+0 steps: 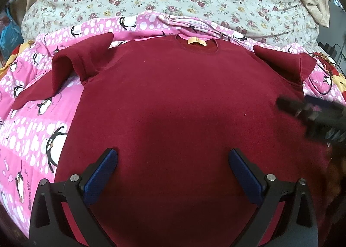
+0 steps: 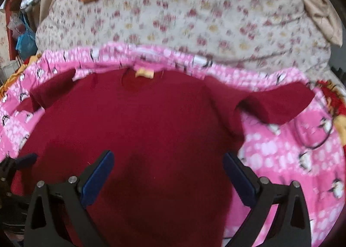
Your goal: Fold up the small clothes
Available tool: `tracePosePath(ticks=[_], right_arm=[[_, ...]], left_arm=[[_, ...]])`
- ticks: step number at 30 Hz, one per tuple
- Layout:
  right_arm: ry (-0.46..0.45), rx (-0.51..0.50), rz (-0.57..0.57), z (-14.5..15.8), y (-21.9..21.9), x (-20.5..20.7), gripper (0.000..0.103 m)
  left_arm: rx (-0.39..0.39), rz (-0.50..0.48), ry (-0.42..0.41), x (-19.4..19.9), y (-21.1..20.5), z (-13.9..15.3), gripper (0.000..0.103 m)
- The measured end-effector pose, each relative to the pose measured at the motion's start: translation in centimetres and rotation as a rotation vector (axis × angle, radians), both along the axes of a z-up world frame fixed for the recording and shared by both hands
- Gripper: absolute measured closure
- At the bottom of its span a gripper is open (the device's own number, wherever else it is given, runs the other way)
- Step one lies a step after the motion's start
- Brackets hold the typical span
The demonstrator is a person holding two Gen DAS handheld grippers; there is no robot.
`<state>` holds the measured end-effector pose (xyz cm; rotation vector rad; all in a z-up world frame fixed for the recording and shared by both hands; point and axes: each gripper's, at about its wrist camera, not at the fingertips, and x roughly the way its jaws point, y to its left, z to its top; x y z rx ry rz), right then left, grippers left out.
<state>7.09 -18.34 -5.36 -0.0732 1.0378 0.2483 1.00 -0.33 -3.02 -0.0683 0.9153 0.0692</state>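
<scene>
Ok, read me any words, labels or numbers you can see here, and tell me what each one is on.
Pink penguin blanket: printed lettering near the lower left, partly legible as "VER DU", the rest too distorted to read.
Tan neck tag on the dark red shirt: no text can be made out.
Right wrist view: too blurred to read anything.

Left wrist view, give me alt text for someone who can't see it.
A dark red T-shirt lies flat on a pink penguin-print blanket, collar away from the camera. The open left gripper hovers over its lower half, and the blurred right gripper enters from the right.
</scene>
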Motion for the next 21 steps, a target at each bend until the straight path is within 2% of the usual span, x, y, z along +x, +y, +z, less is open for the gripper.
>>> tracePosePath(ticks=[2, 7, 15, 21], right_arm=[[0.062, -0.007, -0.035, -1.3, -0.1, 0.2, 0.001], [0.041, -0.021, -0.036, -1.6, 0.2, -0.3, 0.0], [0.056, -0.008, -0.037, -1.8, -0.2, -0.4, 0.0], [0.024, -0.024, -0.048, -1.1, -0.2, -1.0, 0.001]], left_arm=[[0.004, 0.002, 0.0, 0.2, -0.1, 0.0, 0.016], [0.003, 0.005, -0.002, 0.2, 0.0, 0.0, 0.016], [0.005, 0.002, -0.007, 0.2, -0.1, -0.1, 0.016], [0.003, -0.001, -0.013, 0.1, -0.1, -0.1, 0.016]])
